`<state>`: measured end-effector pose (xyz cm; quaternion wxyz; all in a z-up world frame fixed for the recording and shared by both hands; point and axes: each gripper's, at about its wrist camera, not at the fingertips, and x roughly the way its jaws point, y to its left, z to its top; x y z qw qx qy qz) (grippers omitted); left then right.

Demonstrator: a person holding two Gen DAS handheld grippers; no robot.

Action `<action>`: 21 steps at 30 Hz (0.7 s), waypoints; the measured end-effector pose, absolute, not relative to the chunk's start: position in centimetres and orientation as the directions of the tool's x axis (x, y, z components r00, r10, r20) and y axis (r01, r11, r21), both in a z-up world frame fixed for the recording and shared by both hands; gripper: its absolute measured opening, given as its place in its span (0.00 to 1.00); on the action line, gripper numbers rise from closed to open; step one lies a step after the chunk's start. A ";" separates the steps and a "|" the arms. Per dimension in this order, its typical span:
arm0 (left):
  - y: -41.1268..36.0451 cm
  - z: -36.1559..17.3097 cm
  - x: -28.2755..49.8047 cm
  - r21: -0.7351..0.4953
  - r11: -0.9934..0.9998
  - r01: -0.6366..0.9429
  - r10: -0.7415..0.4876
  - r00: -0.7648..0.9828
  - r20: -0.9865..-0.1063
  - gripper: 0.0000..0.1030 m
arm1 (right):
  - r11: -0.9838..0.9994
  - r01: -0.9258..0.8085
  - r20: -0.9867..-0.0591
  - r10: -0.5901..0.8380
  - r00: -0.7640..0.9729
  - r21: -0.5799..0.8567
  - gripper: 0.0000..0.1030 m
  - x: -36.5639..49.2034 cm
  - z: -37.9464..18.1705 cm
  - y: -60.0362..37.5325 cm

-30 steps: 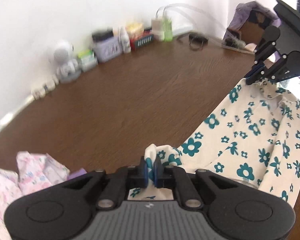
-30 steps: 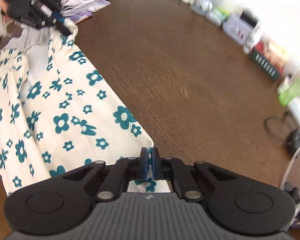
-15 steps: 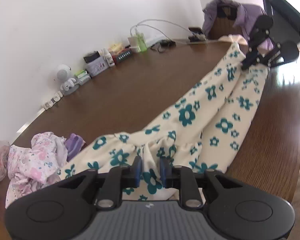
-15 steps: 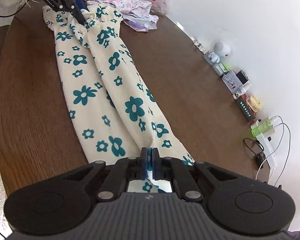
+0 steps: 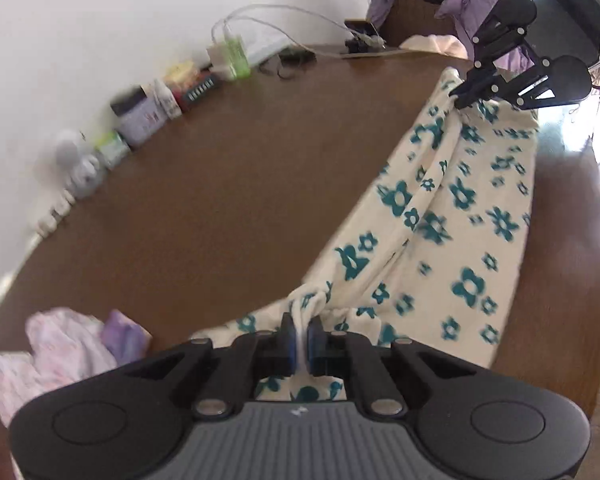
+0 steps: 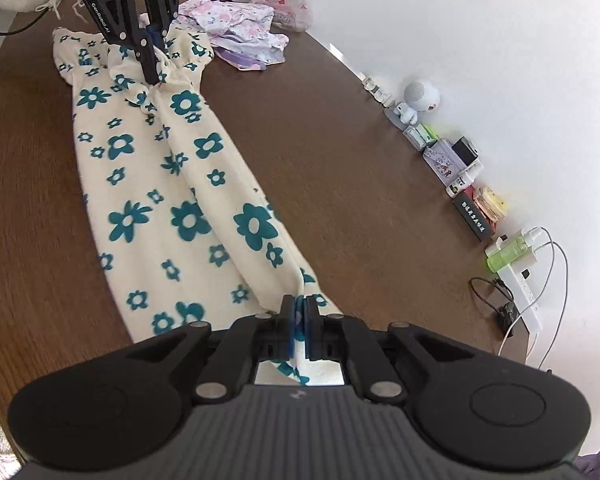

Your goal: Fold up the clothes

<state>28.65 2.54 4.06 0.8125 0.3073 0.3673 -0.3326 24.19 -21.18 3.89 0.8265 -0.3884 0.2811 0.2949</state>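
Cream floral trousers [image 6: 172, 200] lie stretched along the brown table [image 6: 340, 168]; left gripper [image 5: 299, 340] pinches the bunched waistband, right gripper [image 6: 299, 322] clamps the leg hems.

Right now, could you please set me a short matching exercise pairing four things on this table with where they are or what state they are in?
Things:
1. floral garment
2. pink clothes pile
3. green bottle
4. left gripper

Places or states:
A. beside the white power strip at the wall
B. stretched out along the table
C. shut on gathered cream fabric
D. crumpled at the far end of the table, in the right wrist view

Pairs: 1-B, 2-D, 3-A, 4-C
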 end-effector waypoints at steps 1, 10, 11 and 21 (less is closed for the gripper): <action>2.2 4.6 29.4 0.295 0.593 0.749 -0.303 0.548 -0.780 0.04 | 0.552 -0.694 -0.692 0.266 0.671 -0.462 0.03 25.3 4.4 -21.2; -0.1 1.6 32.9 0.490 0.559 0.669 -0.224 0.691 -0.688 0.06 | 0.657 -0.618 -0.704 0.183 0.687 -0.432 0.03 33.8 2.2 -21.4; 0.1 1.5 32.6 0.495 0.556 0.667 -0.228 0.696 -0.681 0.10 | 0.656 -0.617 -0.705 0.178 0.686 -0.434 0.03 33.9 1.7 -21.4; 3.1 3.3 28.7 0.455 0.628 0.631 -0.306 0.738 -0.602 0.18 | 0.573 -0.611 -0.609 0.230 0.759 -0.546 0.03 27.8 3.4 -21.6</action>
